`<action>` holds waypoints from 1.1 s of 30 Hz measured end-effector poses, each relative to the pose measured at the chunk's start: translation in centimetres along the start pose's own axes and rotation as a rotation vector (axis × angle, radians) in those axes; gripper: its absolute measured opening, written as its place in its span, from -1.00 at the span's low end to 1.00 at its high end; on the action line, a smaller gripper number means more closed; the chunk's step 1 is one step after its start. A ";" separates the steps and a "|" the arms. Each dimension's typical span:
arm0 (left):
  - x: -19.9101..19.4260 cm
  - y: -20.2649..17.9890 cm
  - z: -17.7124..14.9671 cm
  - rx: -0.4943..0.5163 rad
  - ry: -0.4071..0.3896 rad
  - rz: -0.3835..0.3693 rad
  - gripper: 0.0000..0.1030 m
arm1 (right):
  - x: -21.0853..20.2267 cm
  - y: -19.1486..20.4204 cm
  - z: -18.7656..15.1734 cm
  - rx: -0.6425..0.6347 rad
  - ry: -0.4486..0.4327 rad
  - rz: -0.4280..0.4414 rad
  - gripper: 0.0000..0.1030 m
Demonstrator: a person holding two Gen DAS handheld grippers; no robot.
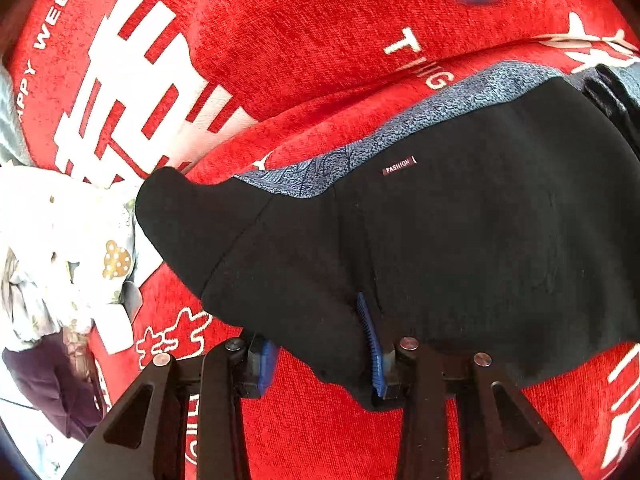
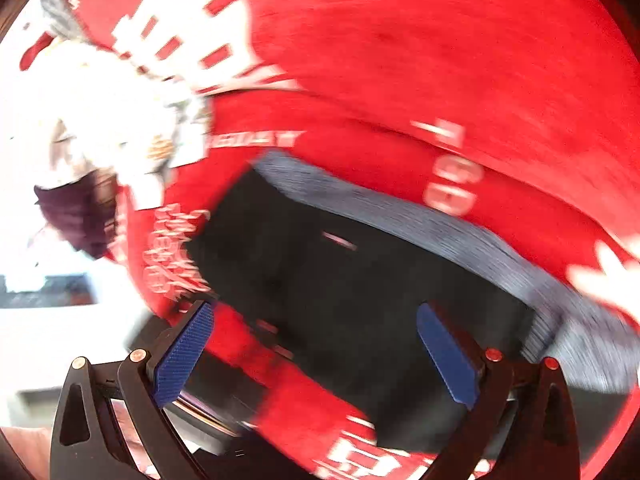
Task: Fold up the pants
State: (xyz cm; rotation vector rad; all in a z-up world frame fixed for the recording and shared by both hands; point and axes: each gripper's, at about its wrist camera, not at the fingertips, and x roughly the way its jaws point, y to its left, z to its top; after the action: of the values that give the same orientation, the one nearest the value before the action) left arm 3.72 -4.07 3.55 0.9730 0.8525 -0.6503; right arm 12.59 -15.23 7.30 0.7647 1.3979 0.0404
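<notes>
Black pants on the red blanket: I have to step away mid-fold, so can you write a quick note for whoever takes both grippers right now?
Left gripper: fingers partly closed around a fold of the black pants; a firm pinch cannot be confirmed.
Right gripper: open, empty, above the pants; its view is motion-blurred.
Pants lie on the red blanket, with blue-grey fabric showing along their far edge and the FASHION label facing up.
Other clothes are piled to the left.
Done: pants appear partly folded.
Left: probably complete the fold and flatten.
</notes>
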 end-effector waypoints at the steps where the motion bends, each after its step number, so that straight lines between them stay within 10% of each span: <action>1: 0.0 0.2 0.0 -0.005 -0.001 -0.005 -0.26 | 0.9 0.8 1.1 -0.018 0.030 0.033 0.98; 9: -0.3 0.3 -0.4 -0.005 -0.015 -0.002 -0.26 | 11.7 5.3 5.8 -0.075 0.340 0.076 0.71; 13: -0.3 0.7 -0.7 -0.009 -0.003 -0.028 -0.26 | 12.9 4.2 4.6 -0.060 0.396 0.068 -0.49; 33: -18.9 -7.1 9.3 0.135 -0.387 -0.182 -0.26 | -14.5 -10.8 -10.1 0.117 -0.260 0.425 -0.57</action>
State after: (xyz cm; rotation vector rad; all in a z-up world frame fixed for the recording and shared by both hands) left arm -8.74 -13.60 19.34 0.8566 0.5614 -1.0254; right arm -3.85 -25.50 14.66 1.1139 0.9807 0.1851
